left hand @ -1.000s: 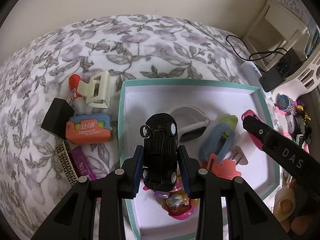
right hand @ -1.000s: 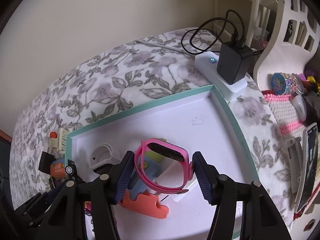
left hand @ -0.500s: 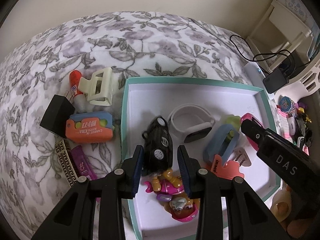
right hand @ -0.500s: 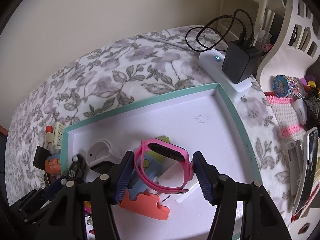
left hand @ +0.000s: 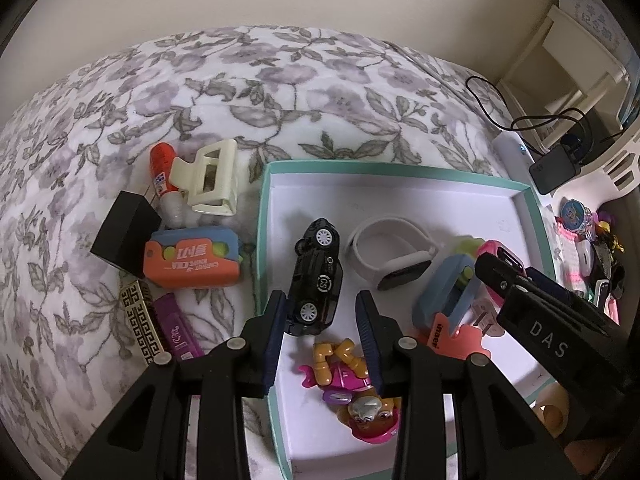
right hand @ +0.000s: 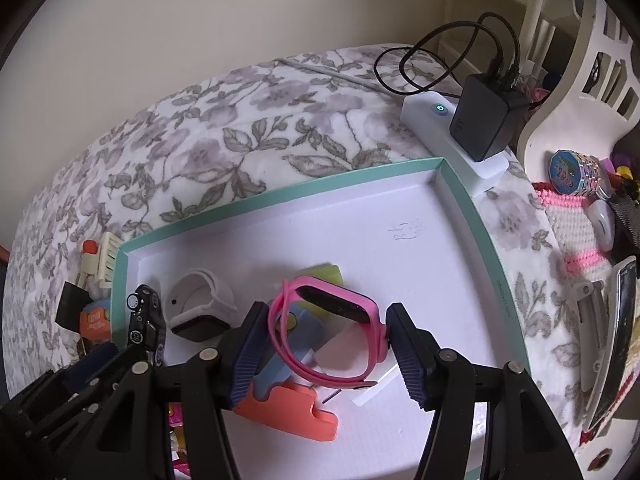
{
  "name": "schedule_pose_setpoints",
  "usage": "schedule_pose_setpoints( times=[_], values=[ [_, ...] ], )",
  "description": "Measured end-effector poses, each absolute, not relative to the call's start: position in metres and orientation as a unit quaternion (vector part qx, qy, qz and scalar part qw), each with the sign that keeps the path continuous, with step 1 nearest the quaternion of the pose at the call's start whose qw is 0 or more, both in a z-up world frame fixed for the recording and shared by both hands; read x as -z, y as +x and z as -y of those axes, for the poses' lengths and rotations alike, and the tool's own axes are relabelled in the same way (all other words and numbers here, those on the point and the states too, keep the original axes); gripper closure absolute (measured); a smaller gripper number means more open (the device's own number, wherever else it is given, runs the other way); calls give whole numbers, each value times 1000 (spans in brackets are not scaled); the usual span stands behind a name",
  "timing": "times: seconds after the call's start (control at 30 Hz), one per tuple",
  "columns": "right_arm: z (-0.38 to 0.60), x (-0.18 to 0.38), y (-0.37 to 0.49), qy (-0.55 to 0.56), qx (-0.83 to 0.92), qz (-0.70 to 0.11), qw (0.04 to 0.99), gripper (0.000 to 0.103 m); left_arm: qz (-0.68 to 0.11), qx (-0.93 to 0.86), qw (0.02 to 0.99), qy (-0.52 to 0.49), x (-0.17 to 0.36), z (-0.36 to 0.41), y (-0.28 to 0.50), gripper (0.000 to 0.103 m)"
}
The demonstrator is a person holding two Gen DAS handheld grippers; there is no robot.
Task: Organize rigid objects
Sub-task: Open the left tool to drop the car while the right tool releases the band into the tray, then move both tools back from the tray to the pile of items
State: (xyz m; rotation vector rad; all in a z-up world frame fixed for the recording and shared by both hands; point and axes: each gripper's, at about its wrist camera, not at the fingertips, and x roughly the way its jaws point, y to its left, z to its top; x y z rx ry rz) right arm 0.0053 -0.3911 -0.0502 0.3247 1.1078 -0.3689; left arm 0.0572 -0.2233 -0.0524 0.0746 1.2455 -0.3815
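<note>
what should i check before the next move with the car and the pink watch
1. Toy car inside the tray: ok, it lies on its side on the tray floor.
2. Left hand-held gripper clear of the car: cannot tell, one finger is very close to it and the other stands apart.
3. Pink watch secured in the right hand-held gripper: ok, it is held between the fingers above the tray.
4. Free spot for the watch: ok, the far part of the tray floor is bare.
5. Things left outside: not ok, the hair clip and glue stick lie on the blanket.
</note>
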Motion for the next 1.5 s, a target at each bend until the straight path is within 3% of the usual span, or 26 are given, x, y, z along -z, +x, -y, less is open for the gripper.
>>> schedule_pose_setpoints(
  times=[0.13, 0.43, 0.5, 0.57, 0.63, 0.73, 0.8, 0.87, 0.97, 1.5],
  values=[
    [389, 39, 5, 144, 173, -509, 831, 38, -577, 171, 798, 33, 50, 220, 59, 58],
    [380, 30, 6, 130, 169, -504, 837, 35, -571, 152, 806, 29, 47, 211, 63, 56],
    [379, 31, 7, 128, 167, -504, 838, 32, -569, 148, 808, 29, 46, 209, 64, 51],
    [377, 34, 8, 125, 164, -508, 836, 32, -567, 139, 812, 25, 46, 205, 66, 39],
    [376, 36, 9, 123, 162, -511, 835, 31, -563, 126, 816, 23, 45, 200, 68, 36],
    [375, 36, 9, 119, 163, -507, 838, 15, -557, 100, 825, 22, 45, 191, 72, 15],
    [373, 36, 9, 113, 163, -505, 840, 11, -552, 85, 829, 19, 46, 184, 74, 14],
    [372, 36, 10, 109, 163, -504, 841, 0, -549, 71, 833, 13, 46, 177, 77, 13],
    [371, 38, 11, 110, 162, -503, 842, 0, -542, 50, 839, 8, 46, 168, 80, 6],
    [366, 32, 11, 157, 114, -465, 864, 0, -539, 36, 842, -22, 44, 144, 87, 6]
  ],
)
